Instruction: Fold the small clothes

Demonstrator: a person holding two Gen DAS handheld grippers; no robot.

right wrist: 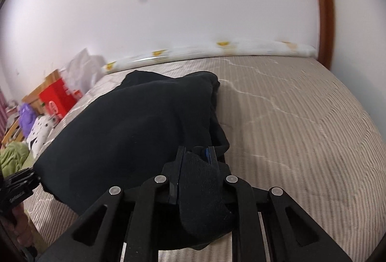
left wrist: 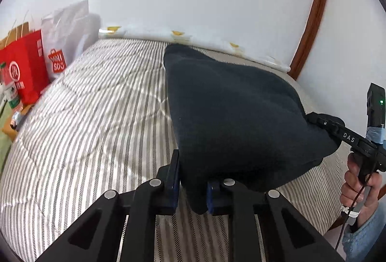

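A dark navy garment is held up over the striped bed, its far end trailing on the cover. My left gripper is shut on its near corner. My right gripper grips the opposite edge at the right of the left wrist view. In the right wrist view the right gripper is shut on a bunched fold of the garment, which stretches left toward the left gripper at the frame edge.
Red and white shopping bags stand at the bed's left end. A white bolster with yellow prints runs along the wall. A wooden frame rises at the right. Plush toys and green cloth lie left.
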